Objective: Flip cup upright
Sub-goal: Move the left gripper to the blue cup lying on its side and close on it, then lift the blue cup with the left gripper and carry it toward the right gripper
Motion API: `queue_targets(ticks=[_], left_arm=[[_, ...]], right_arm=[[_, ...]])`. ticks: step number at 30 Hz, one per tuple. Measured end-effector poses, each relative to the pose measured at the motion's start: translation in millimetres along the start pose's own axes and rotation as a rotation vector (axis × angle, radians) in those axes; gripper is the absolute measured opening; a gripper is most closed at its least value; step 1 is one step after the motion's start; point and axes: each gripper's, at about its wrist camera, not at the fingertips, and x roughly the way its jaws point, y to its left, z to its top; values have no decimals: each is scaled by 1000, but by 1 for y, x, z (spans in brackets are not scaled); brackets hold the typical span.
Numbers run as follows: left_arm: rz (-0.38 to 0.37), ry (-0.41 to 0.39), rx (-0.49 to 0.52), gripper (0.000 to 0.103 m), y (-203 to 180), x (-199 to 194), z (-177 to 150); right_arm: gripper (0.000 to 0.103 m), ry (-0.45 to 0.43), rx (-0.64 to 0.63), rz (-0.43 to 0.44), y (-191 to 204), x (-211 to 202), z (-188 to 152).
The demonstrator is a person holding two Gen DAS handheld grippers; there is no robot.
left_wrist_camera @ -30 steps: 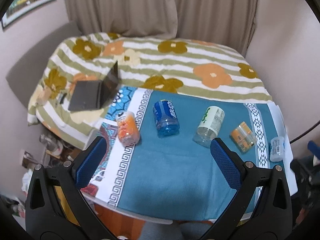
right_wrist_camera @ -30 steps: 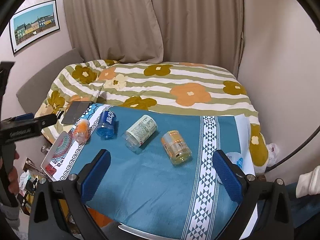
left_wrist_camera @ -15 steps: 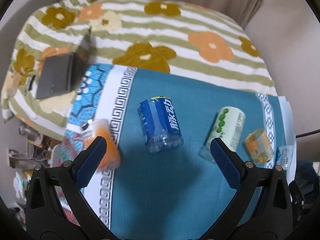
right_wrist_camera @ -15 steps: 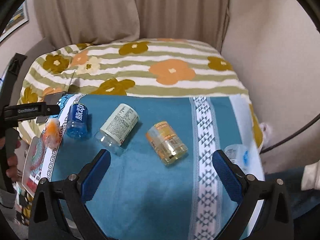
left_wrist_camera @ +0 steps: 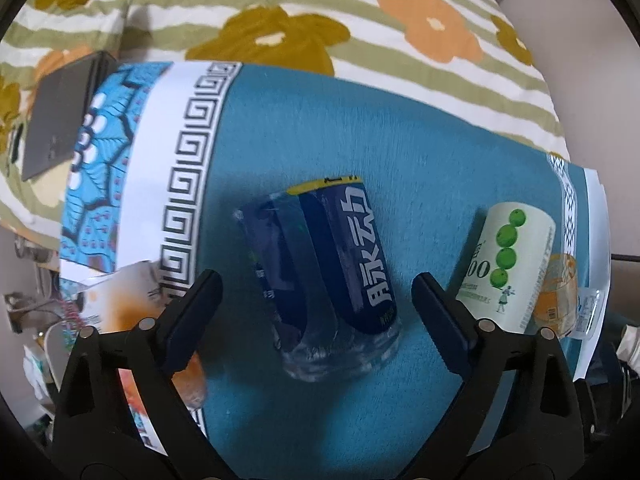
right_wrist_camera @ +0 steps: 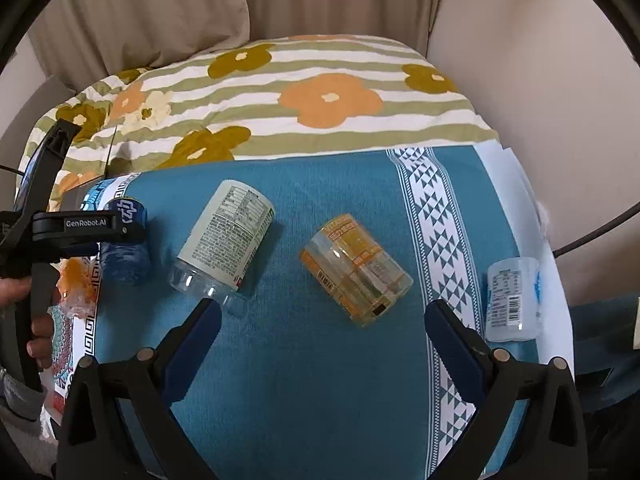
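Observation:
Several clear plastic cups lie on their sides on a teal cloth [right_wrist_camera: 304, 392]. A blue-labelled cup [left_wrist_camera: 328, 272] lies between the fingers of my open left gripper [left_wrist_camera: 316, 304], which hovers just above it; it also shows in the right wrist view [right_wrist_camera: 124, 248]. A white-green cup [left_wrist_camera: 508, 264] [right_wrist_camera: 224, 240] and an orange-labelled cup [right_wrist_camera: 356, 268] [left_wrist_camera: 558, 296] lie to its right. Another orange cup [left_wrist_camera: 132, 308] lies at the left edge. My right gripper [right_wrist_camera: 322, 334] is open and empty, above the cloth near the orange-labelled cup.
A small clear cup with a white label [right_wrist_camera: 512, 298] lies at the table's right edge. A flowered striped bedspread [right_wrist_camera: 320, 92] lies behind the table, with a dark laptop [left_wrist_camera: 60, 112] on it. Curtains and walls stand beyond.
My left gripper has dropped and moved forward until the blue cup sits between its fingers. My right gripper has moved closer to the table and the orange-labelled cup.

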Motion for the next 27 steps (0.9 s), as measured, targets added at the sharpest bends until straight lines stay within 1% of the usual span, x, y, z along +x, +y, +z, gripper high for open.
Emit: queue_targets(ticks=[2,3,4,5,11,17,21,27], left_arm=[[-2,12,6,94,0,3,0],[-2,21,7,84,0,6,-1],[-6,28,4,78,0,8,0],[-11,35,1,76,1,10,0],[-13,31,9,75,1,8,-2],[-8,-4,11,75,-2,-7,-10],[-6,-39,1,75,-5,-24,-20],[-10,-103,-17,75,-14,-58,-52]], right_arm=[[101,9,3,1,2,4,1],[101,12,4,0,2,5,2],[101,15,5,-2,4,7,3],[101,18,5,-1,4,8,4],[102,12,2,3,5,8,6],[102,-2,3,20,1,4,5],[102,-18,-3,41,-3,-5,2],[102,-54,-21,79,-13,-26,-10]])
